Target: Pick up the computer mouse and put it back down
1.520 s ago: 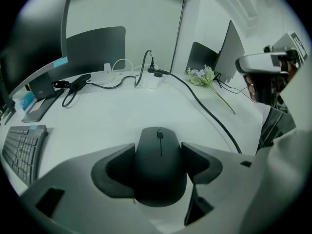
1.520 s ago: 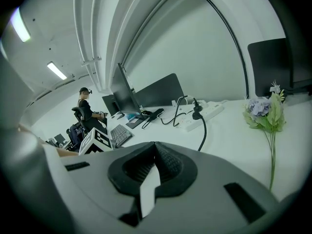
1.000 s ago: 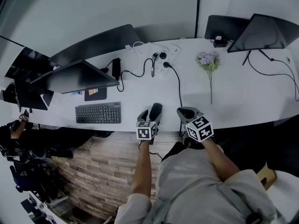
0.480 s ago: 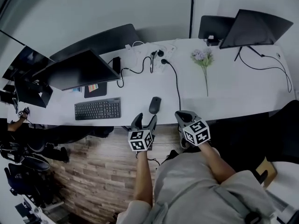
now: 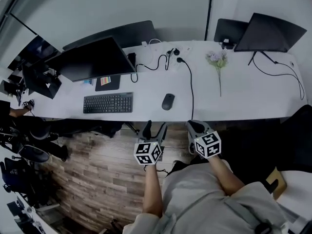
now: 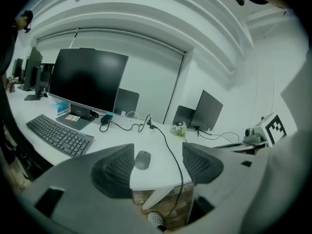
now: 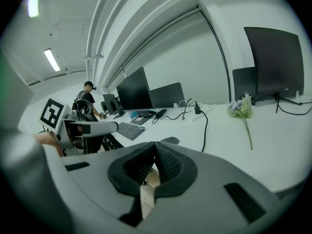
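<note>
White long desk (image 5: 243, 99) carries the dark oval computer mouse (image 5: 167, 101) near its front edge, the left gripper (image 5: 155, 128) gapes empty and the right gripper (image 5: 195, 126) is pressed closed, so a careless reach may knock the mouse off

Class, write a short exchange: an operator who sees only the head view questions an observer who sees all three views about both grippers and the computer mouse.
Operator: Is the right gripper shut? From above I cannot tell.
Observer: Yes. In the right gripper view its pads meet, with nothing between them.
Operator: And the left gripper?
Observer: In the left gripper view its jaws stand apart and empty. The computer mouse lies on the desk beyond them, not touched.
</note>
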`<state>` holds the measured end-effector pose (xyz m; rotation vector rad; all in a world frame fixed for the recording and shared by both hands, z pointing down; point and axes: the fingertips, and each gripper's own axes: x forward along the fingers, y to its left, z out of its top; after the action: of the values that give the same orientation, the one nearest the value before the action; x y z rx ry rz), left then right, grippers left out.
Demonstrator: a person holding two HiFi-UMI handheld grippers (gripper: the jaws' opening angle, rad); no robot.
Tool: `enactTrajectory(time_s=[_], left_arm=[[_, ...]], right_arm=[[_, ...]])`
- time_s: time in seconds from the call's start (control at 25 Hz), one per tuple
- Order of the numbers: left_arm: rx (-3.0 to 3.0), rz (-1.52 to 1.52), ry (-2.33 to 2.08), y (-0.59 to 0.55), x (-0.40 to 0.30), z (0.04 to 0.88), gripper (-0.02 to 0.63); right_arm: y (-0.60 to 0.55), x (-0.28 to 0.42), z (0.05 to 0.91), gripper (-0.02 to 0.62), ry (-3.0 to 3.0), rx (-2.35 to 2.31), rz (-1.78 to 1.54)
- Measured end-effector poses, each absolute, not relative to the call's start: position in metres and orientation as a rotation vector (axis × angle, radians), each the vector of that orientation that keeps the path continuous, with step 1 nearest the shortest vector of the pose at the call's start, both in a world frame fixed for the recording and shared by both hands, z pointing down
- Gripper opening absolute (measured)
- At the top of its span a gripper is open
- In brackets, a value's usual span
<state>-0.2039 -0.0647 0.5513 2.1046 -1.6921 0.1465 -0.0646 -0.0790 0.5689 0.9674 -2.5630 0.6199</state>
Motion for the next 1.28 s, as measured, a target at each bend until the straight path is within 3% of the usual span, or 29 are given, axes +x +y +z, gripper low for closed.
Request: enactTrajectory(time_s=[0.36,0.8,1.28], left_arm=[[2.136,0.105,-1.688,-0.01,-0.187,0.541,0.282],[2.108,0.026,-1.739,0.048,-0.186,0.533,0.044],[2.062,0.041,-1.764,0.08,-0.188,0.543,0.023]], right_arm=[[-0.011,-0.061,0.576,0.008,-2.546,0.905,0.607],[0.044,-0.07,0.589,0.008,-2.55,0.847,0.634],[0.065,-0.08,0.587,0.008,-2.576,0.822,0.57]])
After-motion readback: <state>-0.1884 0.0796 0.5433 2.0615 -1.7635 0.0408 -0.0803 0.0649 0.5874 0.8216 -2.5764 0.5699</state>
